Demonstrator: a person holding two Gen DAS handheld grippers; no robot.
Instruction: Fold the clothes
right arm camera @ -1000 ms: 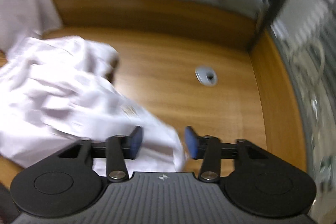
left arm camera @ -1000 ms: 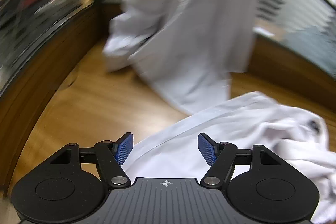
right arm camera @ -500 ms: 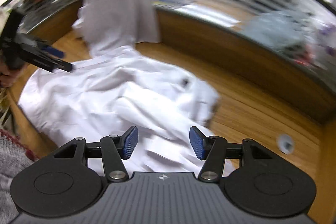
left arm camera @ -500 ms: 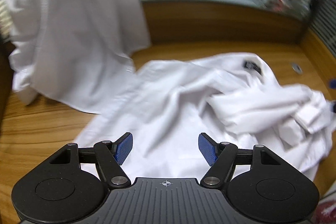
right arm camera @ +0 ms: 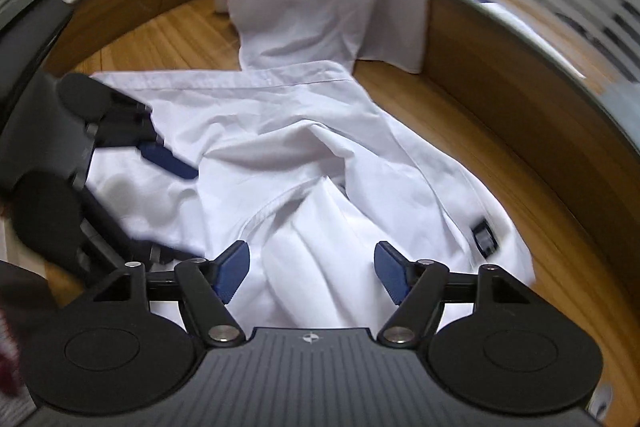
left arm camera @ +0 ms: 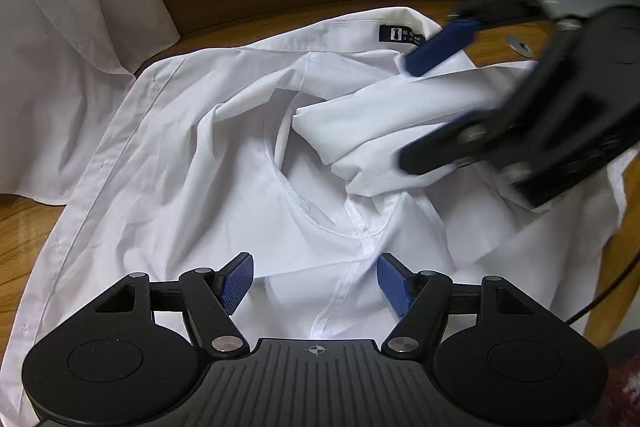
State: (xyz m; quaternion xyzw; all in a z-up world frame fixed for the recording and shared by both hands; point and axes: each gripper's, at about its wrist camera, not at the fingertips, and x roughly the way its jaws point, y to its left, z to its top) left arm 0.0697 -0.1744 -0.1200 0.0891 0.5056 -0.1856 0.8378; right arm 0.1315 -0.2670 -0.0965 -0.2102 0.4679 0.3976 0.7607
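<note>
Wood-grain desk with a raised wooden back edge fills both views, and striped glass panels run behind it. A white shirt lies crumpled across the desk, inner side up, its collar toward the back edge and a black label showing at the neck. A sleeve is bunched over the shirt's middle. A second white garment hangs down at the desk's far left, its hem touching the shirt.

My left gripper hovers low over the near part of the shirt, pointing along it toward the collar, roughly level. Its blue fingers stand wide apart with only cloth below them, gripping nothing.

My right gripper comes in from the shirt's other side, angled across toward my left one. Its fingers are spread too, with the bunched sleeve lying between and under them, though I cannot tell whether they touch it. From the left view it is tilted downward over the sleeve, one blue pad just beside the label, the image blurred. From the right view my left gripper sits at the left over the shirt, and the label lies just to my right.
</note>
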